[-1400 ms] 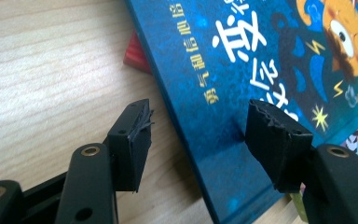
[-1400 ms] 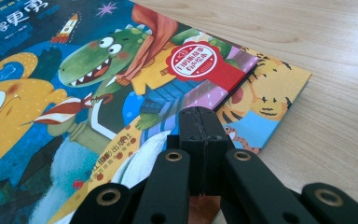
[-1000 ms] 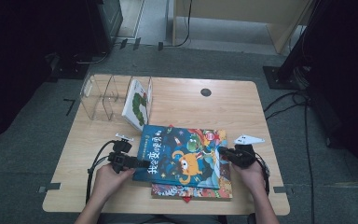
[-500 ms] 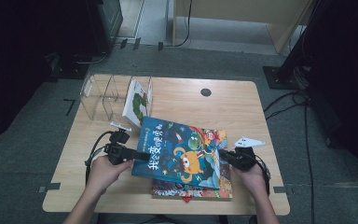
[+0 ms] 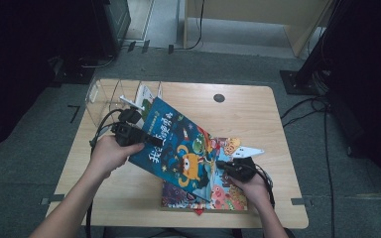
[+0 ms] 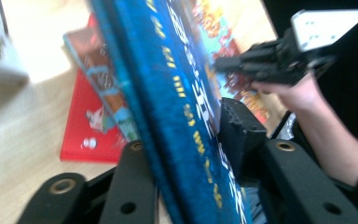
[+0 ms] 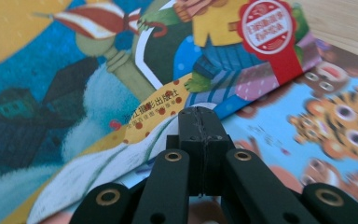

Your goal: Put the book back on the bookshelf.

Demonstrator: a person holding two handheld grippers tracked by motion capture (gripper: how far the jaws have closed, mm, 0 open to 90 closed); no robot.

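A blue picture book (image 5: pixel 178 144) tilts up over the table, its left edge raised and its right edge low. My left gripper (image 5: pixel 146 140) is shut on its spine edge; in the left gripper view the book (image 6: pixel 186 102) runs between the two jaws, which have just been closing on it. My right gripper (image 5: pixel 225 166) is shut with nothing in it. Its joined tips (image 7: pixel 200 116) meet the blue book's (image 7: pixel 74 70) low edge, above a tiger-cover book (image 7: pixel 335 121). That tiger book (image 5: pixel 223 191) lies flat on a red book (image 6: pixel 84 121).
A clear plastic rack (image 5: pixel 104 96) stands at the table's back left with a green-and-white book (image 5: pixel 146 96) upright in it. Bare wooden table (image 5: pixel 248 114) stretches behind the books, with a dark round hole (image 5: pixel 219 98). Cables trail from both grippers.
The left gripper has risen and carried the blue book's left edge up, so the book now slants steeply. The right gripper has shifted a little toward the book's low edge.
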